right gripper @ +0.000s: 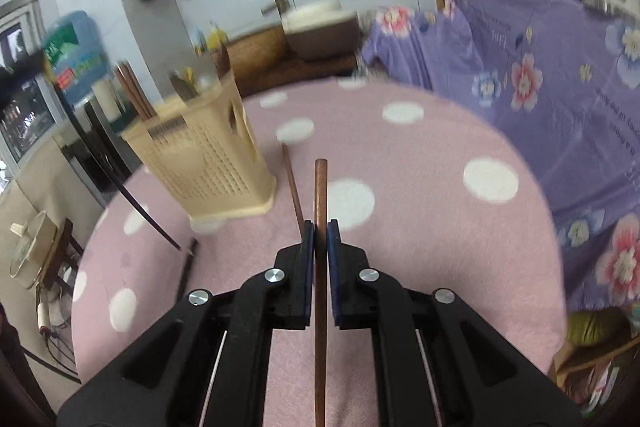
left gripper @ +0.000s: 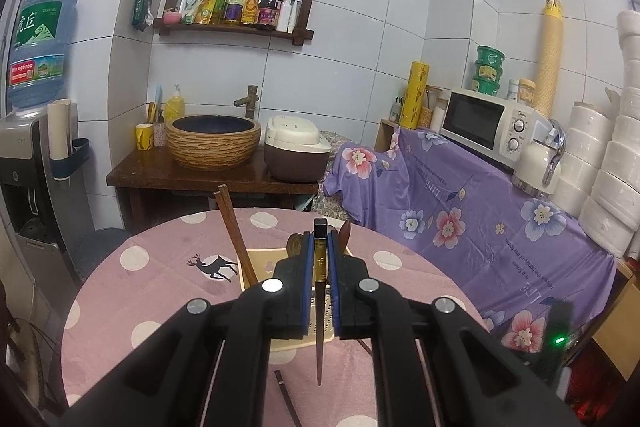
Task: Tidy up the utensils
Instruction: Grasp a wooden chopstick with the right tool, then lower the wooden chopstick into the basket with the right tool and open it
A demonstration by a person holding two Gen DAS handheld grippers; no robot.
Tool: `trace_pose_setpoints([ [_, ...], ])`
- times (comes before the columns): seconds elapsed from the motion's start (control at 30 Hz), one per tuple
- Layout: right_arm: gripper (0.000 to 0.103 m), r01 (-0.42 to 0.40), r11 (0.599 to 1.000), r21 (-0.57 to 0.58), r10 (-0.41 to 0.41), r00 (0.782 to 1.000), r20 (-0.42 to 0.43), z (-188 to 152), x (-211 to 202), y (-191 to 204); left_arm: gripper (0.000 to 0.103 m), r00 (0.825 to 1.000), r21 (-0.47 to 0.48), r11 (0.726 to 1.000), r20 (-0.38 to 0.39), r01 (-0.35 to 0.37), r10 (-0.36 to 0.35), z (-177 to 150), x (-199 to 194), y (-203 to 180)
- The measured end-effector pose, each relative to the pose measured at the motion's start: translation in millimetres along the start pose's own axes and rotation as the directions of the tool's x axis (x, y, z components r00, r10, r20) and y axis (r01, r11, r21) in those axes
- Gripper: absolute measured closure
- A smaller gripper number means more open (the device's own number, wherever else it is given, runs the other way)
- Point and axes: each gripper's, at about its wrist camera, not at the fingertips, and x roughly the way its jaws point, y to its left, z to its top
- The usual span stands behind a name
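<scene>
My left gripper (left gripper: 320,239) is shut on a dark chopstick (left gripper: 319,291), held upright above the cream utensil holder (left gripper: 256,267) on the pink dotted table (left gripper: 160,267). Brown chopsticks (left gripper: 234,231) and wooden spoons (left gripper: 344,233) stand in the holder. My right gripper (right gripper: 320,231) is shut on a brown chopstick (right gripper: 320,187), right of the holder (right gripper: 208,163). Another brown chopstick (right gripper: 292,183) lies on the table beside it. The dark chopstick (right gripper: 132,203) shows at the left, and a further dark one (right gripper: 188,263) lies on the table below it.
A purple floral cloth (left gripper: 480,211) covers furniture right of the table, with a microwave (left gripper: 488,119) on it. A basin (left gripper: 212,139) and rice cooker (left gripper: 296,151) stand on a counter behind. A water dispenser (left gripper: 32,131) is at the left. A dark chopstick (left gripper: 288,399) lies near the table's front.
</scene>
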Motion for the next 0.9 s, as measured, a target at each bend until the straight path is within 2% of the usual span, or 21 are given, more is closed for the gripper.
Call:
trace_pose_setpoints([
  [0.2, 0.096, -0.036, 0.999, -0.033, 0.04, 0.99, 0.134, 34, -38, 11, 0.095, 1.0, 0.0, 1.0, 0.008, -0.002, 0.002, 4, -4, -2],
  [0.5, 0.096, -0.052, 0.993, -0.11, 0.071, 0.981, 0.182, 80, -50, 38, 0.095, 1.0, -0.007, 1.0, 0.009, 0.02, -0.02, 20, -6, -1],
  [0.73, 0.096, -0.069, 0.981, -0.181, 0.105, 0.975, 0.198, 130, -59, 70, 0.095, 0.997, -0.035, 0.997, 0.011, 0.071, -0.07, 52, -10, 5],
  [0.9, 0.096, -0.079, 0.971, -0.225, 0.136, 0.958, 0.251, 178, -76, 102, 0.095, 0.995, -0.04, 0.997, 0.077, 0.062, -0.059, 95, -22, 8],
])
